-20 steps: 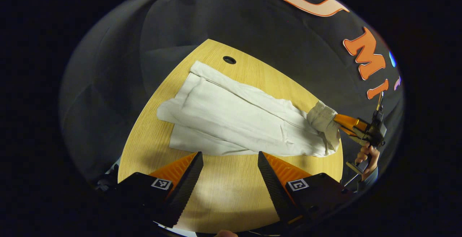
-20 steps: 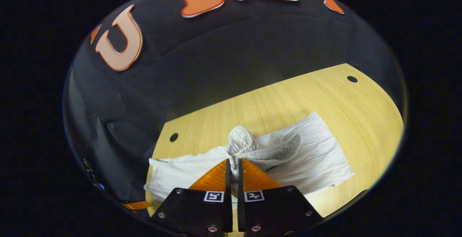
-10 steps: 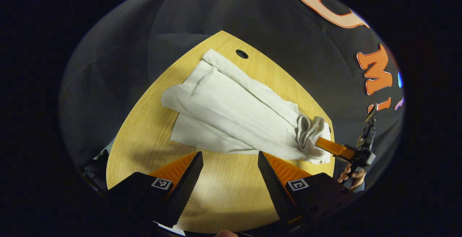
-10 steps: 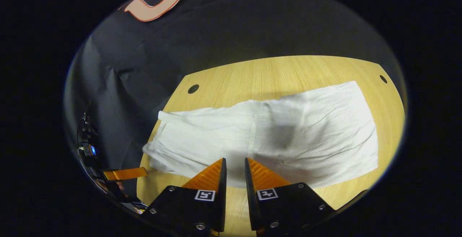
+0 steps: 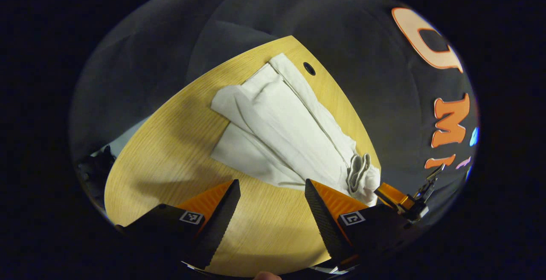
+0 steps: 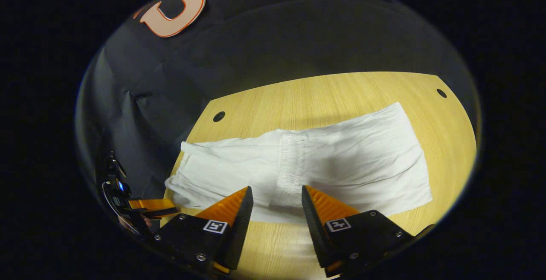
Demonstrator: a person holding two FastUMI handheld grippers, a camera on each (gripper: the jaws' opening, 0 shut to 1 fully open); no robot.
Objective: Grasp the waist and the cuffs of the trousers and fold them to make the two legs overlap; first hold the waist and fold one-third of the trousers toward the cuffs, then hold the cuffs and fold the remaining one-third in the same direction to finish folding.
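White trousers [image 6: 362,160] lie flat across the wooden table [image 6: 324,96], legs overlapped. The gathered waistband [image 6: 292,160] rests folded over onto the legs, just beyond my right gripper [image 6: 276,188], which is open and holds nothing. In the left gripper view the trousers [image 5: 281,126] stretch away from me, cuffs at the far end, with the folded waistband [image 5: 358,171] at the near right. My left gripper [image 5: 271,182] hangs open over bare wood, short of the cloth. The right gripper [image 5: 384,191] shows just past the waistband. The left gripper [image 6: 170,208] shows at the table's left end, near the cuffs.
Round cable holes mark the tabletop: one hole [image 5: 309,68] beside the cuffs, another hole [image 6: 219,116] at the back left, a third hole [image 6: 441,93] at the back right. Black cloth walls close in behind the table. Bare wood [image 5: 170,143] lies left of the trousers.
My right gripper carried the waistband over the legs, let go, opened and drew back. The waistband now lies flat on the cloth. My left gripper stayed open and swung its view.
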